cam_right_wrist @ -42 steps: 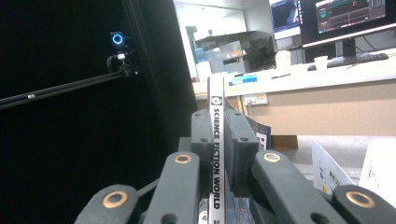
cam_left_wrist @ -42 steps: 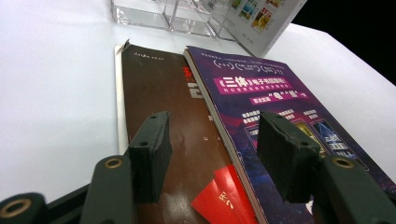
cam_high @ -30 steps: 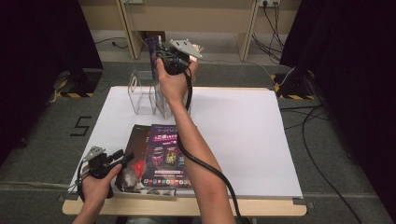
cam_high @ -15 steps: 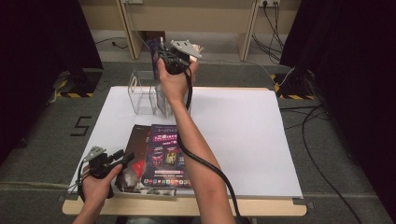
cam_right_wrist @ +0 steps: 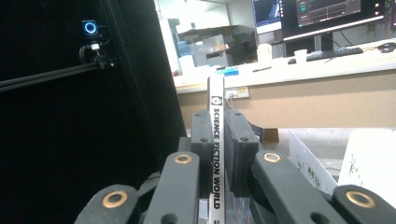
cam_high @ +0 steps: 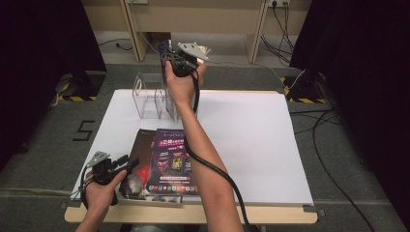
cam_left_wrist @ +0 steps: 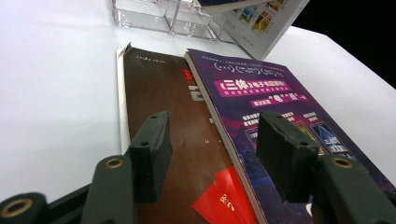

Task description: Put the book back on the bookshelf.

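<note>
Magazine (cam_right_wrist: 216, 140): thin, floppy, glossy; judged light, best pinched at the spine.
Right gripper (cam_right_wrist: 215, 135): clamped its spine, twelve o'clock above acrylic rack (cam_high: 152, 96).
Left gripper (cam_left_wrist: 217, 154): released, over books.

1. Magazine (cam_right_wrist: 216, 154): thin, white spine printed "SCIENCE FICTION WORLD"; upright, spine edge-on, lower part among the clear acrylic rack (cam_high: 153, 96) dividers.
2. Rack: transparent, multi-slot, standing at the white table's far left.

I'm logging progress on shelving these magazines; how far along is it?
Done: nothing fully filed yet. In hand: the right gripper pinches a magazine by its spine above the clear acrylic rack. Left: the purple magazine and brown magazine, under the open left gripper.
</note>
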